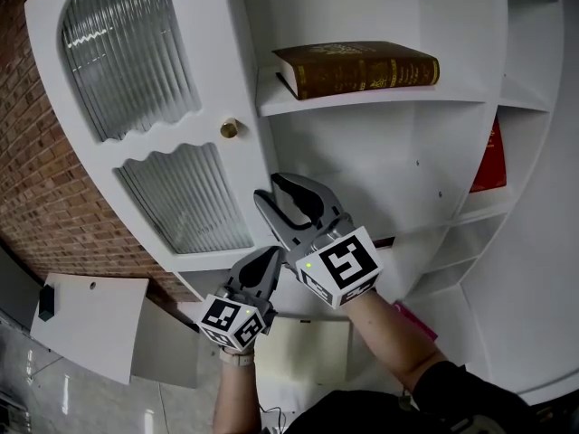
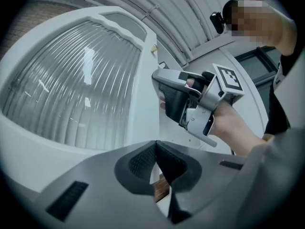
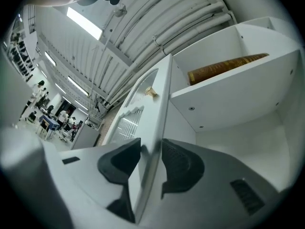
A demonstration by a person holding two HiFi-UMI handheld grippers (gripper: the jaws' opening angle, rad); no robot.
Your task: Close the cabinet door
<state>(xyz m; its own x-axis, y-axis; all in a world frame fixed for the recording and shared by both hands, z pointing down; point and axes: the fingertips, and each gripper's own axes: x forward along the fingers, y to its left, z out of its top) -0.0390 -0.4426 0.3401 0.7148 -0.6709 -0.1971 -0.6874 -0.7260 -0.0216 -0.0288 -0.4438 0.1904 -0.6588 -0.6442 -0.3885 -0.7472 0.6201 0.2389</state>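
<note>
door: white door (image 1: 217, 70) hangs wide open and fills the upper left of the head view, with a brass knob (image 1: 230, 129) near its free edge
right tongs: right gripper (image 1: 288, 195) sits mid-frame, clamped on that free edge below the knob, one pad on each face
left tongs: left gripper (image 1: 269, 260) is just below it, clenched on nothing, and doesn't seem to touch the door
step: looks to me like the grab is made and the swing is yet to come, since the door is nowhere near the cabinet (image 1: 380, 179) front
next: I'd guess sweep the edge toward frame right along the hinge arc, let the wrist turn with it, and let go before the pads get pinched
surface: glossy white paint and ribbed glass (image 1: 127, 52), probably slippery
inside: brown book (image 1: 357, 68) lies flat on the top shelf (image 1: 380, 99), red book (image 1: 491, 165) at far right
room: brick wall (image 1: 36, 179) at left, long ceiling lights (image 3: 83, 23) in the right gripper view
</note>
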